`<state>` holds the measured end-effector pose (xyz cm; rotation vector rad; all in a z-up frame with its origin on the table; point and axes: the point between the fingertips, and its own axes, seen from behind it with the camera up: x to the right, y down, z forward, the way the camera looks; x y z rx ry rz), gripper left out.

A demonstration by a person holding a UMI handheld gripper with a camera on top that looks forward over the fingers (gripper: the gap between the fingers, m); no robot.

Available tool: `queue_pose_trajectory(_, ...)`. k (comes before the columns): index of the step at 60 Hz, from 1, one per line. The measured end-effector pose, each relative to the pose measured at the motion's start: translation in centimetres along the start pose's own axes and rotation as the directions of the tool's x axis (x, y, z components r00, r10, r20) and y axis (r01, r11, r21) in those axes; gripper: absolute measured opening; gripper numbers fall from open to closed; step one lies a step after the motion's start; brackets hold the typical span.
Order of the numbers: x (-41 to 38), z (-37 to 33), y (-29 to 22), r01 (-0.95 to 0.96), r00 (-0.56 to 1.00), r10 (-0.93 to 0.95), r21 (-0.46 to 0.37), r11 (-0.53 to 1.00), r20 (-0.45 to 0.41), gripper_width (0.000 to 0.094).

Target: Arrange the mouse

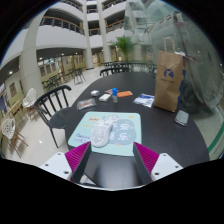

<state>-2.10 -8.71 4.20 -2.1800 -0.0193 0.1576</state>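
A white mouse (pixel 101 135) lies on a pale mouse pad (pixel 125 126) with a cartoon print, on a dark round table (pixel 165 140). My gripper (pixel 113 157) hangs over the table's near edge, open and empty, with its magenta pads (pixel 80 156) spread wide. The mouse is just ahead of the left finger, apart from it, at the pad's near left part.
A brown paper bag (pixel 168 82) stands at the table's far right. A blue-and-white booklet (pixel 145 99), an orange-capped small bottle (pixel 114 93), a white box (pixel 103 98), a dark flat item (pixel 85 104) and a phone-like object (pixel 182 117) lie beyond the pad. Black chairs (pixel 50 100) stand left.
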Motion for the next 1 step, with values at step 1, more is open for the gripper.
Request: queue_pose_trajectory(1,0.88,-0.92,0.11,0.002,1.0,-0.002,0.007,1.0,-0.014,0.0852)
